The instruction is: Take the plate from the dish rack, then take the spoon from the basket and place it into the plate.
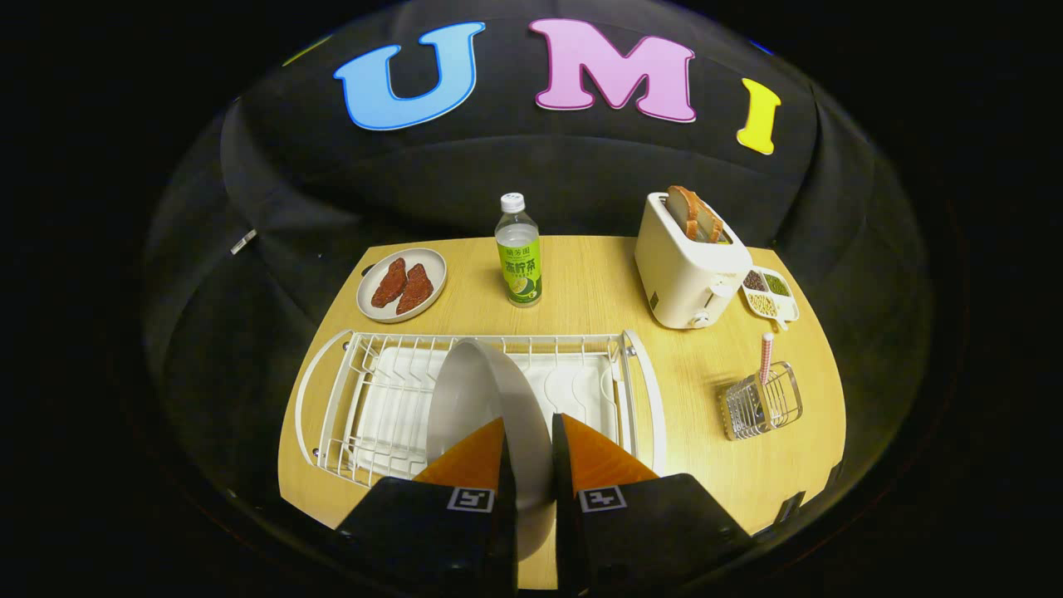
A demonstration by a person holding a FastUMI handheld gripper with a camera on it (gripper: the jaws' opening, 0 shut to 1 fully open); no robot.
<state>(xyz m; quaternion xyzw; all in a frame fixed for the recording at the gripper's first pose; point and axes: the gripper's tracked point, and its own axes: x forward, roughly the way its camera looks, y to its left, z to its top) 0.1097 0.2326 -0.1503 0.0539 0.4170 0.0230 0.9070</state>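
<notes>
Gripper: the gripper (529, 432) is seen pinching the plate – one finger is placed on each face of it, and the rim runs down between the two.
Plate: the pale plate (477, 394) is held on edge, almost upright, between the fingers and just ahead of them. It is seen over the dish rack; whether its lower edge touches the wires cannot be told.
Dish rack: the white wire dish rack (365, 390) is placed directly ahead of the fingers and spreads out to both sides of them, with a white tray under the wires.
Basket: the small wire basket (760, 407) is found to the right of the fingers, well apart from the rack, on the wooden table (590, 291).
Spoon: the spoon (766, 359) is standing in the basket – its pink handle points up.
Bottle: a bottle (518, 253) with a green label is seen beyond the rack, straight ahead.
Meat plate: a plate with two red pieces (402, 285) is set beyond the rack, to the left.
Toaster: a white toaster (689, 266) with bread in its slot is seen beyond the rack to the right; a small divided dish (771, 295) is just beside it.
</notes>
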